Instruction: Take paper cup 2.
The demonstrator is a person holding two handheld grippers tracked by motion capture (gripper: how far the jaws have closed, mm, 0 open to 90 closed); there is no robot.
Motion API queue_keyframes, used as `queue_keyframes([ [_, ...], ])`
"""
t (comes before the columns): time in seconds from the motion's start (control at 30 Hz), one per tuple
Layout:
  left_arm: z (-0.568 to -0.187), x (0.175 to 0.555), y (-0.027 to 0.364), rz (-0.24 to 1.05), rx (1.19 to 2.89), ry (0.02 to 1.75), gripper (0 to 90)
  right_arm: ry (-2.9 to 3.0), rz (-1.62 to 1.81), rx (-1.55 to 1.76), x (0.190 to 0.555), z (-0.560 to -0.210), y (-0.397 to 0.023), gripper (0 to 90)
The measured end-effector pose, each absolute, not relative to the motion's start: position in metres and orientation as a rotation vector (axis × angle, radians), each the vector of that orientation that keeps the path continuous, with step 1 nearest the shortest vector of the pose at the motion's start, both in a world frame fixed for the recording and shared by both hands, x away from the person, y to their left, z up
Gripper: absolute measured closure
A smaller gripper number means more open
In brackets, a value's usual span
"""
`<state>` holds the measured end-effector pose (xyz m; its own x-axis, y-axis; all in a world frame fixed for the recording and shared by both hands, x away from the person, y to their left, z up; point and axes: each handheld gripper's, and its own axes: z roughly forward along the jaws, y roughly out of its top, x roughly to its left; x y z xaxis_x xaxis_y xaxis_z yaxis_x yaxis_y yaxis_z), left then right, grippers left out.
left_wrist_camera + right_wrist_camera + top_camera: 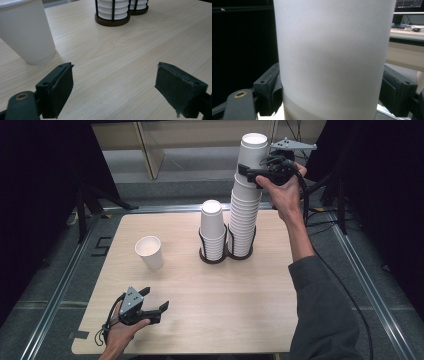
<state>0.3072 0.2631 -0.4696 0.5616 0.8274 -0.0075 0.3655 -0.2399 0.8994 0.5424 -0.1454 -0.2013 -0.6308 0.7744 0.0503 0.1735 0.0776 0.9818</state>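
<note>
The right gripper [252, 174] clamps the top cup [334, 57] of the tall stack [245, 215]; the cup stands upright between its jaws. The left gripper [113, 92] rests apart, open and empty.

Your right gripper [248, 170] is black and holds a plain white paper cup [252, 151]. The cup stacks [242, 215] are white too, in black wire holders [213, 251] with dark brown bases. The table [215, 290] is light wood grain. Your sleeve [320, 310] is grey.
</note>
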Motion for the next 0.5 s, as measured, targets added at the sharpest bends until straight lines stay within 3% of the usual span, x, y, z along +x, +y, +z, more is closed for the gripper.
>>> queue_keyframes([
  [0.5, -0.47, 0.307, 0.261, 0.599, 1.834, 0.967, 14.1, 1.791, 1.641, 0.914, 0.538, -0.165, -0.14, 18.3],
])
